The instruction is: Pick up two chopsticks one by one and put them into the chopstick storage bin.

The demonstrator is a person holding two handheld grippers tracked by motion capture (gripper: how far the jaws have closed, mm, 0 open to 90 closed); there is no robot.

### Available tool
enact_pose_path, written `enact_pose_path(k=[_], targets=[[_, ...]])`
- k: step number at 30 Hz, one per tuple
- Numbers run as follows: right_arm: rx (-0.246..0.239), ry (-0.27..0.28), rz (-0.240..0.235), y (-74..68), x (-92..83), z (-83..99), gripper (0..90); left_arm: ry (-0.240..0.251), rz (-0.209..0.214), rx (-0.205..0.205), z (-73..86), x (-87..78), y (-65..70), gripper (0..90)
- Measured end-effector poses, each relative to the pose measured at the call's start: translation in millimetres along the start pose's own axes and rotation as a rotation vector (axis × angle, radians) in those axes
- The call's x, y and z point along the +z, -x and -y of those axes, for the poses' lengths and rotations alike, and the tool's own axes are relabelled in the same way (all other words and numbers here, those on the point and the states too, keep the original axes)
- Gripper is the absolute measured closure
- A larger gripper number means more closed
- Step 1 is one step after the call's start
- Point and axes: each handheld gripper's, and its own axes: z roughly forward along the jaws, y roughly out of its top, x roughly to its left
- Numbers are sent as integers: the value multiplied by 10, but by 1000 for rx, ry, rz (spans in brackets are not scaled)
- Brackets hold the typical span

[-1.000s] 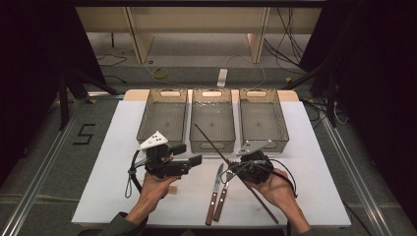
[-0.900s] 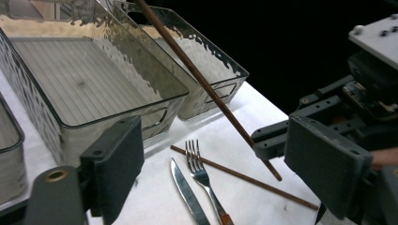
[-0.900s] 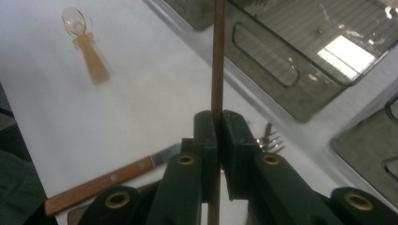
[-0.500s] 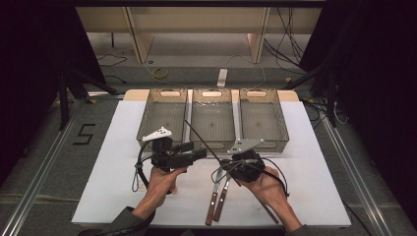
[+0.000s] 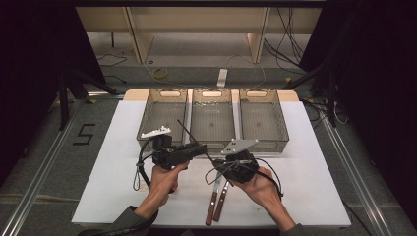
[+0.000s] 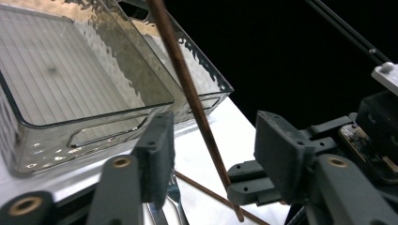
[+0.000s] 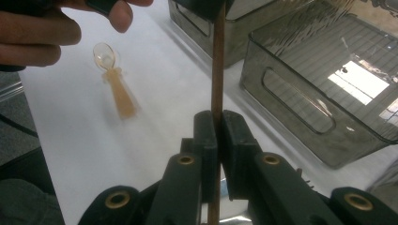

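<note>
Right gripper (image 7: pixel 217 136): fingers clamped flat on a thin brown chopstick (image 7: pixel 217 70), held off the surface and slanting up towards the three clear bins (image 5: pixel 260 120). Left gripper (image 6: pixel 213 145): fingers just been closing, still apart, same chopstick passing through the gap, touching neither pad. On the white surface (image 5: pixel 314 177) just below the right gripper, two wooden-handled utensils (image 5: pixel 217 201) side by side. Farther left, a small clear spoon (image 7: pixel 115 86) lying flat beside the left hand (image 5: pixel 162 179).
</note>
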Motion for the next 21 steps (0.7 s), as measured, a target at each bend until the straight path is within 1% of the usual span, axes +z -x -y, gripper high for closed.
enact_pose_path(k=[3,8,15,20,21], targets=[[-1,1,-2,-9,8,-5,854,6,7,-22,2,0,-19,575],[-4,2,-6,-22,26,-10,854,3,8,-25,-2,-7,-14,668],[-1,10,-7,-28,29,-15,854,5,13,-41,8,-8,-31,743],[2,13,-10,-31,31,-17,854,10,16,-43,10,-11,-33,803],[1,13,-10,-32,32,-17,854,11,23,-47,9,-12,-35,808]])
